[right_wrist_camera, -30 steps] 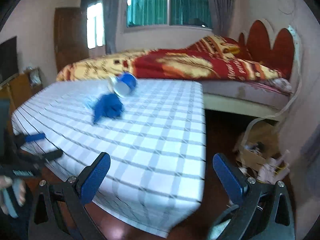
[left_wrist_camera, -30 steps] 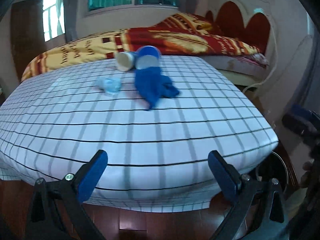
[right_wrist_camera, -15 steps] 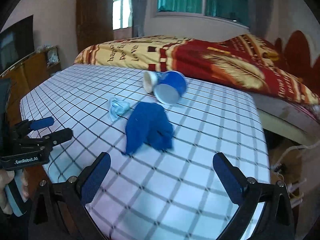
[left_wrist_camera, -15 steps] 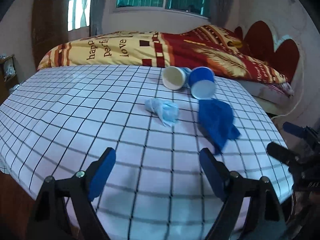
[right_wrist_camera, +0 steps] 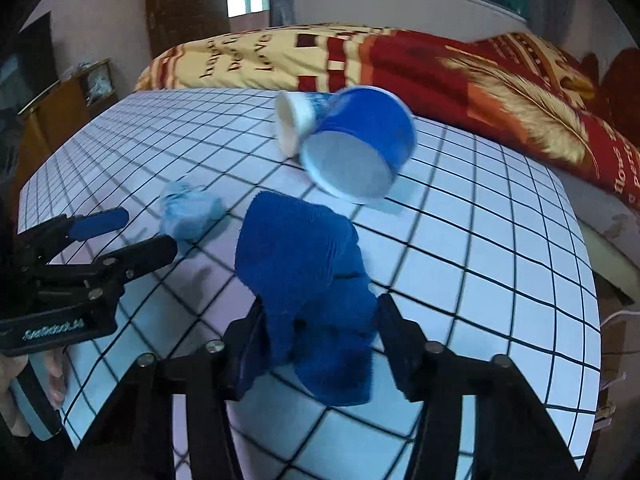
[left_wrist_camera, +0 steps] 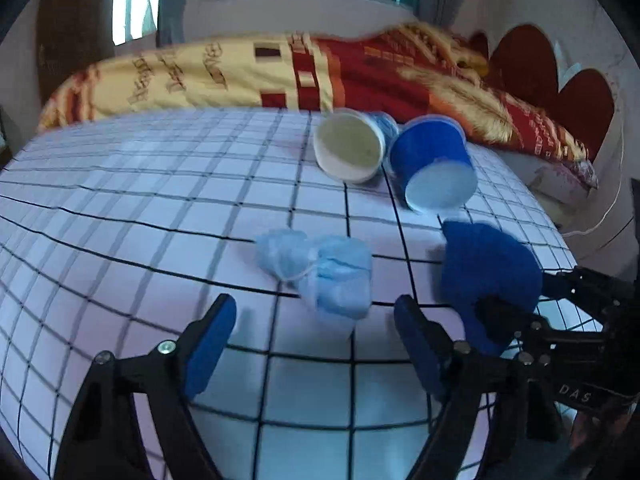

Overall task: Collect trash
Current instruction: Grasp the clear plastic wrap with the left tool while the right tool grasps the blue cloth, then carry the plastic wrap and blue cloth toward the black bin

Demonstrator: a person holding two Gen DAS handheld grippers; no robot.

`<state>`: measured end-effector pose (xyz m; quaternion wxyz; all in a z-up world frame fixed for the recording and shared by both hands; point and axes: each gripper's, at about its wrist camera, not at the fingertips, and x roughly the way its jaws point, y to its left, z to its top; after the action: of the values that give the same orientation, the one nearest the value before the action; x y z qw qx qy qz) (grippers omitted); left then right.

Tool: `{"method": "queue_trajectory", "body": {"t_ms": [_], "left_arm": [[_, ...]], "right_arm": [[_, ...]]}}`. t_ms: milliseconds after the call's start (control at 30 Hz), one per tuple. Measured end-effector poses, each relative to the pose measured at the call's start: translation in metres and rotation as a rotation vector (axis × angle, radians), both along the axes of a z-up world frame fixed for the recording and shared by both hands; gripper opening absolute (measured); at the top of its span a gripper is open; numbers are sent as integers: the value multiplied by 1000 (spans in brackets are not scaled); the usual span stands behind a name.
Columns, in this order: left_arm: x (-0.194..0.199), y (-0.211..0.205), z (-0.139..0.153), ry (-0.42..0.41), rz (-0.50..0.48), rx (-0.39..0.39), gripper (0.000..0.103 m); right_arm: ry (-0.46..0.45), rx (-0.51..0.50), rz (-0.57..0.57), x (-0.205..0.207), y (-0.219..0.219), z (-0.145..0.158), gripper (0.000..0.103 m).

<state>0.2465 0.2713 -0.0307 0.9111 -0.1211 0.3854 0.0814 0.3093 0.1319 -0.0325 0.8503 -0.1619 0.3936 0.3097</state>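
Observation:
A crumpled light-blue face mask (left_wrist_camera: 320,268) lies on the checked tablecloth (left_wrist_camera: 120,200), just ahead of my left gripper (left_wrist_camera: 316,340). Its jaws are closing with nothing pressed between them. In the right wrist view the left gripper (right_wrist_camera: 148,232) points at the mask (right_wrist_camera: 192,212). A blue cloth (right_wrist_camera: 304,264) fills the gap of my right gripper (right_wrist_camera: 324,340), whose jaws are closing on it with both pads touching the fabric. The left wrist view shows the blue cloth (left_wrist_camera: 488,276) with the right gripper (left_wrist_camera: 528,296) around its near end. A white cup (left_wrist_camera: 348,148) and a blue cup (left_wrist_camera: 432,164) lie tipped behind.
A bed with a red and yellow blanket (left_wrist_camera: 240,72) runs along the table's far side. The table's right edge (right_wrist_camera: 588,280) drops to the floor beside the bed. A person's hand (right_wrist_camera: 52,376) grips the left tool's handle. A wooden cabinet (right_wrist_camera: 60,108) stands at the far left.
Both grippers have moved forward over the table towards the trash. The right jaws have narrowed around the blue cloth. The left jaws have narrowed a little, with the mask now just before them.

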Motion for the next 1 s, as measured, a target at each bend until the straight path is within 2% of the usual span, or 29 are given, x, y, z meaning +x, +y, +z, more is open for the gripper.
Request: {"method": "queue_trajectory", "body": {"t_ms": [33,67,167,233,333,367,433,467,567,667,800,1000], "left_arm": [[4,-1,2,-8,-7,6,79],[9,-3,3,2,-12,25,79],[19,0,3,34,-18,30,78],[25,3,-2,69,-24,28,75],[25,5,-7,99,-35,29,58],[25,4,-7,97,-34,35,45],[23,7,-5,81,-44,9,28],[20,7,-4,70,-41,-8,26],[3,0,8,2,-64,-34,24],[-29,-24,23,-60,-101,-24,24],[-67,-60,30,-91,-141,-15,24],[-96,-109,38,-114,-206,-25,24]], "right_arm": [[-7,-1,-10,3,-2,0,51],[0,-1,-18,6,-7,-1,40],[-2,0,-38,10,-16,-1,26],[-10,12,-69,10,-28,2,25],[-12,34,-101,7,-42,7,24],[-15,39,-110,4,-47,9,24],[-22,45,-122,0,-56,12,24],[-26,46,-127,-3,-59,14,23],[-41,55,-141,-15,-71,21,22],[-67,59,-150,-30,-86,31,22],[-90,63,-163,-49,-110,43,22],[-152,74,-207,-89,-167,61,20]]}}
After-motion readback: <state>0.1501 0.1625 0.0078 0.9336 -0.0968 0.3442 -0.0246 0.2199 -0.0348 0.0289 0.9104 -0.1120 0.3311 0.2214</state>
